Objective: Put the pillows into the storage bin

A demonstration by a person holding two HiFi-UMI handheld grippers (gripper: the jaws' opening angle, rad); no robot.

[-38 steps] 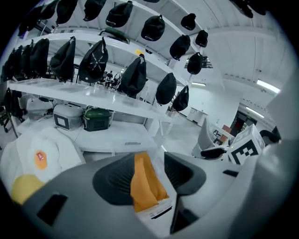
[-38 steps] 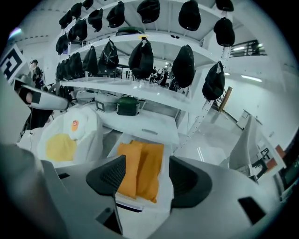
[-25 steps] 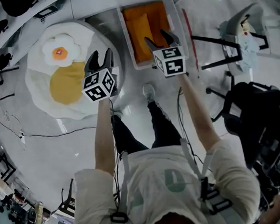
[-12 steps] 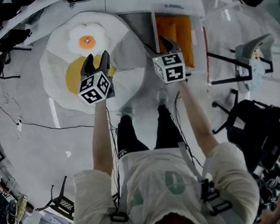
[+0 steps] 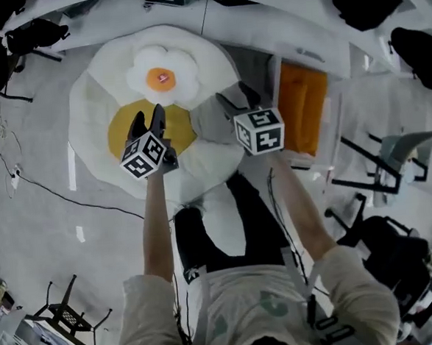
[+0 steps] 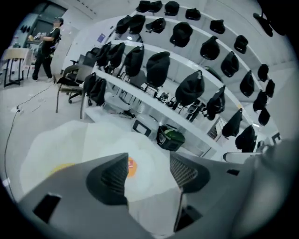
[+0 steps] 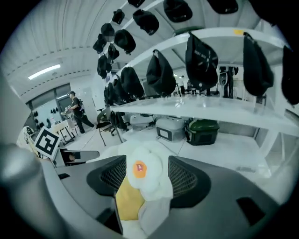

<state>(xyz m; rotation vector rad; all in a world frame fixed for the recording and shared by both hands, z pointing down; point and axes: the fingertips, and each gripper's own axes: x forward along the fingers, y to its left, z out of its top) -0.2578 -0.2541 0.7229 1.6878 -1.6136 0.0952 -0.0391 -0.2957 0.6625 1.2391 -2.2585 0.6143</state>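
On the floor lies a big round white cushion (image 5: 93,103) with a white flower pillow (image 5: 163,77) with an orange centre, a yellow pillow (image 5: 128,130) and a pale grey pillow (image 5: 211,120) on it. My left gripper (image 5: 147,117) hangs open over the yellow pillow; its jaws have just been opening and hold nothing. My right gripper (image 5: 236,96) is open and empty above the grey pillow. The storage bin (image 5: 305,54), with orange pillows (image 5: 304,106) inside, stands to the right. The flower pillow (image 7: 145,175) shows between the right gripper's jaws, untouched, and also ahead of the left gripper (image 6: 149,177).
White shelves (image 6: 154,93) hung with black bags run behind the cushion. A grey case (image 7: 172,127) and a green one (image 7: 202,130) sit under them. Black chairs (image 5: 387,244) stand at the right, a cable (image 5: 25,185) crosses the floor at the left. A person (image 6: 46,42) stands far off.
Both grippers have swung left, from over the storage bin to above the pillows on the white cushion. The bin now lies to their right.
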